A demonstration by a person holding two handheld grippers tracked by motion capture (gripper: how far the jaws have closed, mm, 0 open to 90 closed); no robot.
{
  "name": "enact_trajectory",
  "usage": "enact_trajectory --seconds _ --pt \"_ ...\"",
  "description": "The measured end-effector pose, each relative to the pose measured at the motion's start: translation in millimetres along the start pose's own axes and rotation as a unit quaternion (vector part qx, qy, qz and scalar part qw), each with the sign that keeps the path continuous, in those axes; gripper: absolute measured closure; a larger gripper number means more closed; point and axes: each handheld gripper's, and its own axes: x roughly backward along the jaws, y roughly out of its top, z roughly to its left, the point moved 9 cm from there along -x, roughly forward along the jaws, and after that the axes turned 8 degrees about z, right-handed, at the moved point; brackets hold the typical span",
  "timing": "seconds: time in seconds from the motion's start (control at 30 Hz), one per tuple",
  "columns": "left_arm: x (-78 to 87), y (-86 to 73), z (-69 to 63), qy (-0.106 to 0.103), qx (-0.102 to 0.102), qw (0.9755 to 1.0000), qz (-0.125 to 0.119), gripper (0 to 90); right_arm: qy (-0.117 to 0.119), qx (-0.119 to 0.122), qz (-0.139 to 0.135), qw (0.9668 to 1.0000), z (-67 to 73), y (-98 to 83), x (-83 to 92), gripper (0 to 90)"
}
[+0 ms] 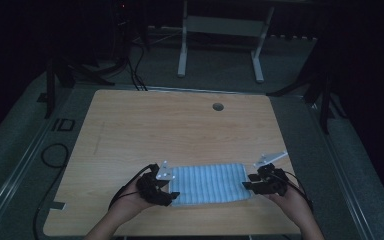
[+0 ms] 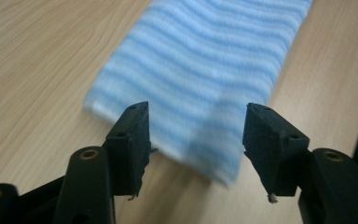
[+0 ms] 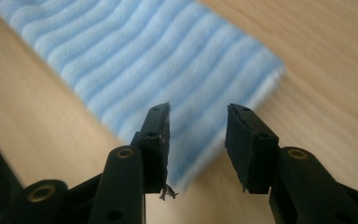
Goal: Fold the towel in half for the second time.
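A blue-and-white striped cloth (image 1: 210, 182) lies folded flat as a long strip on the wooden table (image 1: 180, 125), near its front edge. My left gripper (image 1: 171, 187) is at the strip's left end and my right gripper (image 1: 247, 181) at its right end, each in a hand. In the left gripper view the gripper (image 2: 196, 126) stands open, with the cloth's (image 2: 205, 60) near end lying slack between the jaws and untouched by the pads. Seen in the right gripper view, the gripper (image 3: 198, 126) is open too, over a corner of the cloth (image 3: 144, 60).
A round cable hole (image 1: 218, 106) sits near the table's far edge. Beyond the table stands a white desk frame (image 1: 182, 45). A black cable loop (image 1: 55, 155) lies on the floor at the left, and dark stands flank the table.
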Motion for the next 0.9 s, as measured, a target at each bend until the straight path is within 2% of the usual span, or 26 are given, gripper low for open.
enact_trajectory --seconds 0.13,0.27,0.3,0.4,0.47,0.6,0.8,0.9 --pt "-17.4 6.4 2.4 -0.002 -0.005 0.9998 0.018 42.6 0.005 0.011 0.022 0.9997 1.0 11.8 -22.3 58.4" --pt "-32.9 6.2 6.5 -0.004 -0.003 0.9996 0.028 42.6 0.005 0.009 0.038 0.9992 -1.2 13.3 -39.5 57.1" --pt "-37.4 5.9 9.1 0.0 -0.002 0.9996 0.029 42.7 0.002 0.012 0.043 0.999 -1.8 13.1 -44.7 56.2" --pt "-52.5 4.6 16.5 -0.005 0.001 0.999 0.045 43.3 0.001 0.013 0.057 0.9983 -3.6 12.7 -59.1 56.0" --pt "-53.7 6.9 21.1 -0.01 0.011 0.9991 0.039 43.3 0.0 0.009 0.052 0.9986 -5.9 16.4 -61.5 56.0" --pt "-55.6 9.1 35.0 -0.012 0.012 0.9992 0.035 43.2 0.002 0.001 0.048 0.9988 -11.9 23.6 -64.9 55.8" --pt "-57.2 12.2 56.3 0.004 0.019 0.9993 0.032 42.6 0.006 -0.007 0.044 0.999 -21.6 40.8 -72.0 55.5" --pt "-57.5 13.5 69.7 0.006 0.028 0.9989 0.036 42.3 0.004 -0.007 0.042 0.9991 -25.9 50.1 -75.9 55.3"
